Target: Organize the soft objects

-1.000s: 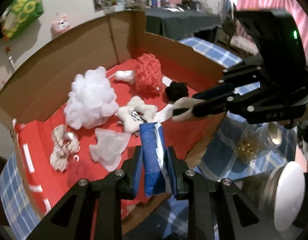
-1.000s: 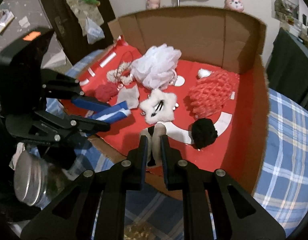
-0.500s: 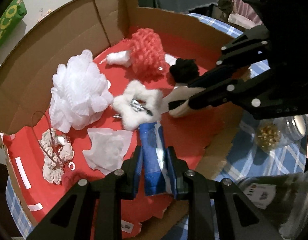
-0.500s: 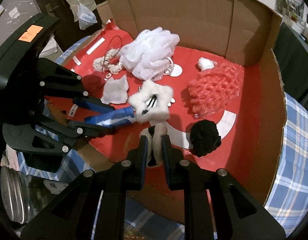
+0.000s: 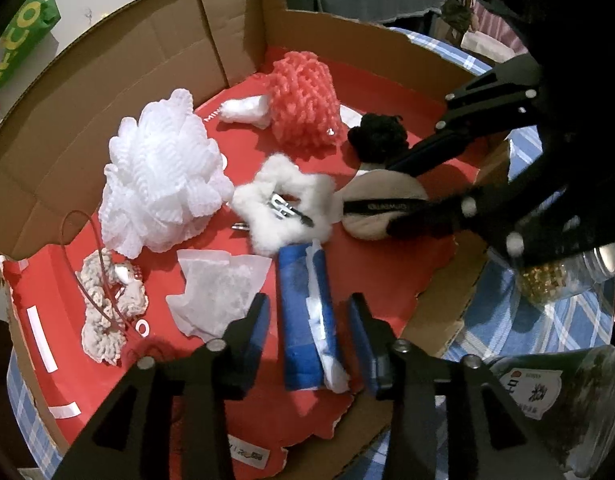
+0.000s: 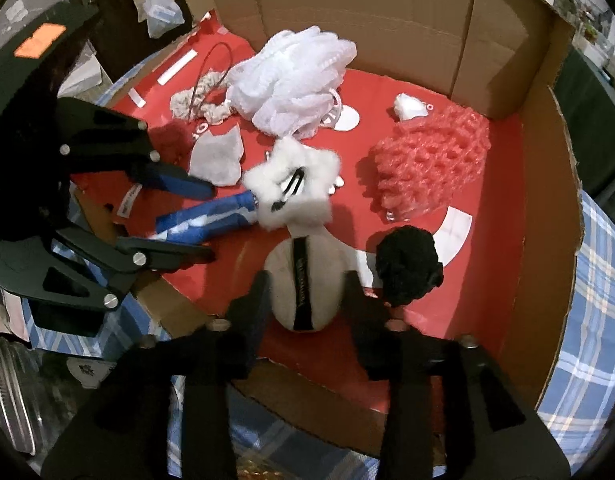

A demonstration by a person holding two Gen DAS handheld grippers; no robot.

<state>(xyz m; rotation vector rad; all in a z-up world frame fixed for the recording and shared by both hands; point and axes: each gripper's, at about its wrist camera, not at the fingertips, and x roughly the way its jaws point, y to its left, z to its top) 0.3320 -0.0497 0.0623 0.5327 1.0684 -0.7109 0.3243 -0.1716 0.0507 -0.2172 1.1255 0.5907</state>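
- The left gripper (image 5: 307,320) has just been opening; its jaws stand apart on either side of the blue tissue pack (image 5: 305,316), pads clear of it.
- The pack lies flat on the red floor of the cardboard box (image 5: 119,80), white tissue showing along its seam.
- The right gripper (image 6: 305,300) has likewise just been opening; the beige powder puff (image 6: 305,280) lies between its jaws, released.
- The puff is round, with a black strap across it, just beside the white fluffy star clip (image 6: 293,192) and the black scrunchie (image 6: 407,268).
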